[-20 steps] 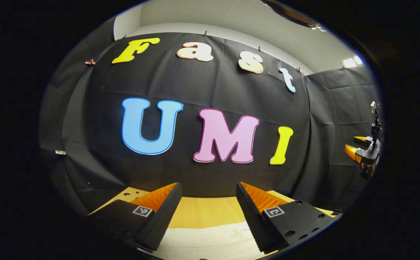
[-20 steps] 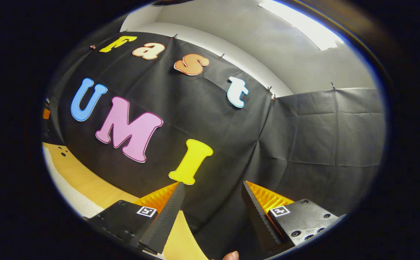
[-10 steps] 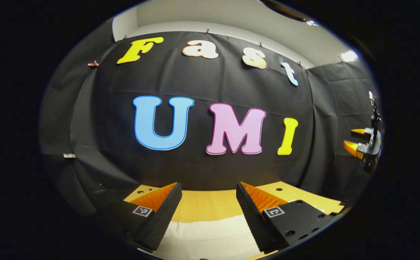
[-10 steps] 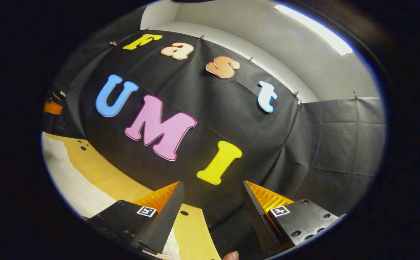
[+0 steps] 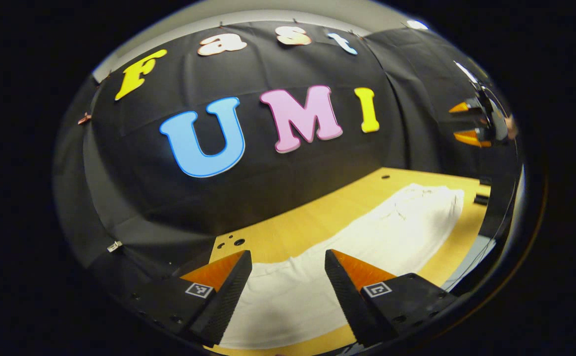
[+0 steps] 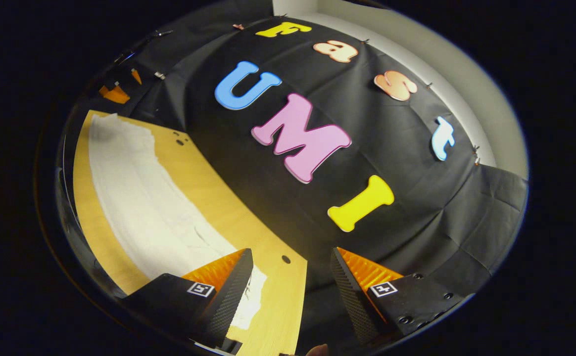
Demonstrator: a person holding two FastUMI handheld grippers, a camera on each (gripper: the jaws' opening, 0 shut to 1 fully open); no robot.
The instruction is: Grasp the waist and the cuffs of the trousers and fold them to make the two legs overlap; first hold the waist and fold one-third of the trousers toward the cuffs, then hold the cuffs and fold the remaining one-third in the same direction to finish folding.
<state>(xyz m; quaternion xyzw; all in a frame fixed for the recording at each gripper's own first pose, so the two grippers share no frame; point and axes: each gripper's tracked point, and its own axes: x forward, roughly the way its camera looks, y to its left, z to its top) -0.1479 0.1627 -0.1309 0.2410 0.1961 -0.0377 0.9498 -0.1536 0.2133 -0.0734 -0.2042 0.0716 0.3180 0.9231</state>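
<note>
White trousers (image 5: 367,242) lie flat and stretched out along the wooden table (image 5: 317,217). In the left gripper view, my left gripper (image 5: 286,254) hovers open above one end of them, nothing between its fingers. At the far right of that view the right gripper (image 5: 473,123) hangs in the air above the other end. In the right gripper view the trousers (image 6: 139,198) run from the near fingers away to the upper left. My right gripper (image 6: 291,252) is open over the table's back edge, beside the creased near end. Far off, the left gripper (image 6: 117,91) hangs over the other end.
The booth's black cloth wall (image 5: 268,188) stands right behind the table. Small holes (image 5: 238,242) dot the table's corners. A small dark object (image 5: 481,199) sits at the table's far edge. A strip of bare wood (image 6: 218,207) runs between trousers and wall.
Both grippers have tipped downward, so the table and the whole length of the trousers have come into view. Both stay open and apart from the cloth.
</note>
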